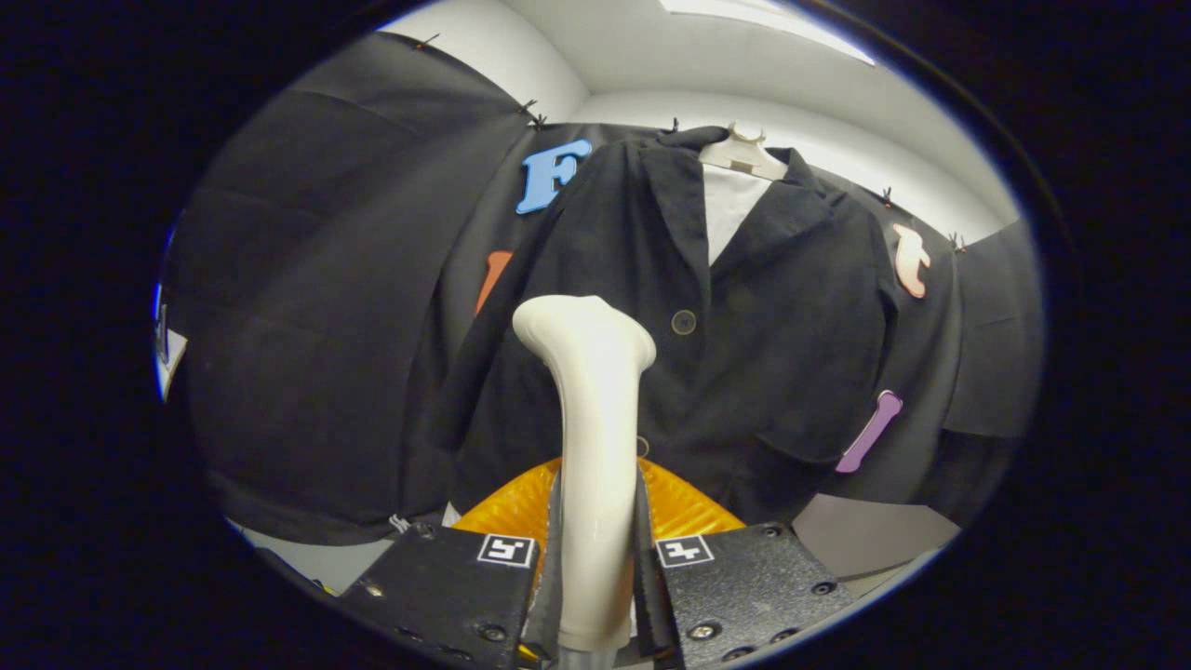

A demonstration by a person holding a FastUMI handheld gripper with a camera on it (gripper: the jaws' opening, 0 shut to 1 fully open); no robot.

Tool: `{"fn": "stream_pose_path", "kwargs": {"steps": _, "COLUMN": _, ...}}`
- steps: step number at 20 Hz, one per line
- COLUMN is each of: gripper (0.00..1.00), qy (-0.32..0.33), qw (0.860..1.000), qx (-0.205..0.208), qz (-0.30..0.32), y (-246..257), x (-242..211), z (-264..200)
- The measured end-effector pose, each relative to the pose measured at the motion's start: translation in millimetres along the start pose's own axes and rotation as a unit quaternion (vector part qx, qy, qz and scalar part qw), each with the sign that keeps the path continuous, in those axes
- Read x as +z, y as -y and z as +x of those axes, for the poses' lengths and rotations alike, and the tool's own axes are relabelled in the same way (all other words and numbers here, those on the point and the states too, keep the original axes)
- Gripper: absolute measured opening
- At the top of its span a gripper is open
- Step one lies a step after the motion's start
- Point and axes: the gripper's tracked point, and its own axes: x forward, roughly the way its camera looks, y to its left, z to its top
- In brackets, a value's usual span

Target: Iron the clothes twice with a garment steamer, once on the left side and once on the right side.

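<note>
My hand-held gripper (595, 568) is clamped on the white garment steamer (591, 447), both fingers pressing its handle from either side, so the steamer stands upright between them with its flared head up in front of the clothes. The clothes are a black jacket (744, 354) on a pale hanger (744, 156) over a white shirt (730, 209), hanging just beyond the steamer against the booth's black wall; the steamer head lies beside the jacket's upper button (684, 322). An orange ribbed thing (684, 507) sits low behind the steamer, just ahead of my fingers.
</note>
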Motion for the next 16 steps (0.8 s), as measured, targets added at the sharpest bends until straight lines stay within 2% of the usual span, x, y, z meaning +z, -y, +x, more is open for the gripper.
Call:
{"fn": "stream_pose_path", "kwargs": {"steps": 9, "gripper": 0.34, "qy": -0.061, "qw": 0.997, "qx": 0.047, "qz": -0.023, "y": -9, "x": -68, "z": -9}}
{"fn": "stream_pose_path", "kwargs": {"steps": 16, "gripper": 0.34, "qy": -0.120, "qw": 0.988, "qx": 0.085, "qz": -0.036, "y": -17, "x": -129, "z": -14}}
